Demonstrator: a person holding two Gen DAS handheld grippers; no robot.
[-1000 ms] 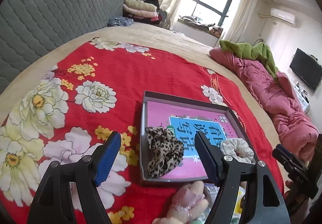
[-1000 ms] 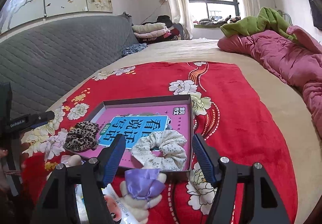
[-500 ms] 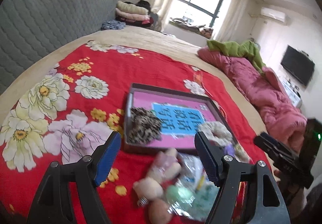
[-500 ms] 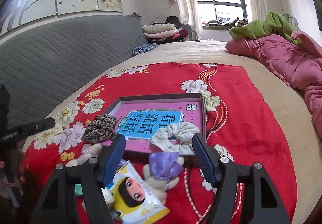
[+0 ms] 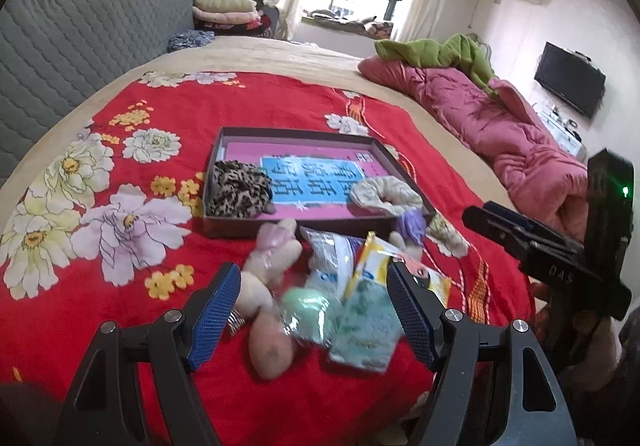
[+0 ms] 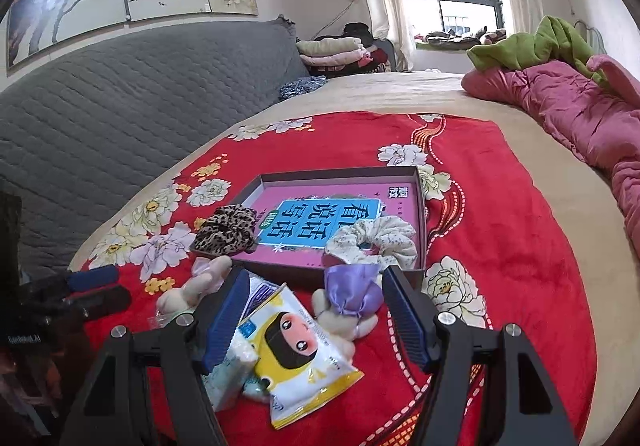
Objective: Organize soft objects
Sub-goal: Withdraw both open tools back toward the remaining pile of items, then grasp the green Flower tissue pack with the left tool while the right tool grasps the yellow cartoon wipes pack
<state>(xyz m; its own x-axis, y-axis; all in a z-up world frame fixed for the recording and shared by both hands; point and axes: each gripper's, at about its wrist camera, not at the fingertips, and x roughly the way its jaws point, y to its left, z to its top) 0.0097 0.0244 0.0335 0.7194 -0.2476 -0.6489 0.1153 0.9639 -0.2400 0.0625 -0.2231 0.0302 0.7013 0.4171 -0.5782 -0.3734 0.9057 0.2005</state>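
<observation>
In the tray (image 6: 419, 205): two scrunchies (image 6: 374, 242).

Book cover (image 6: 320, 219) lying in the shallow box (image 6: 420, 213): large white characters 看图说话写话 on a blue panel, pink ground; upside down in the left wrist view (image 5: 316, 175). Small dark stamp at the cover's far right corner (image 6: 396, 190), characters too small to read.

Other gripper's black body (image 5: 560, 270), right of the left wrist view: raised letters "DAS".

Black device at the near left of the right wrist view (image 6: 20, 338): small white lettering, blurred, not readable.

Yellow packet (image 6: 300, 354): cartoon face only; small blue label unreadable.
</observation>
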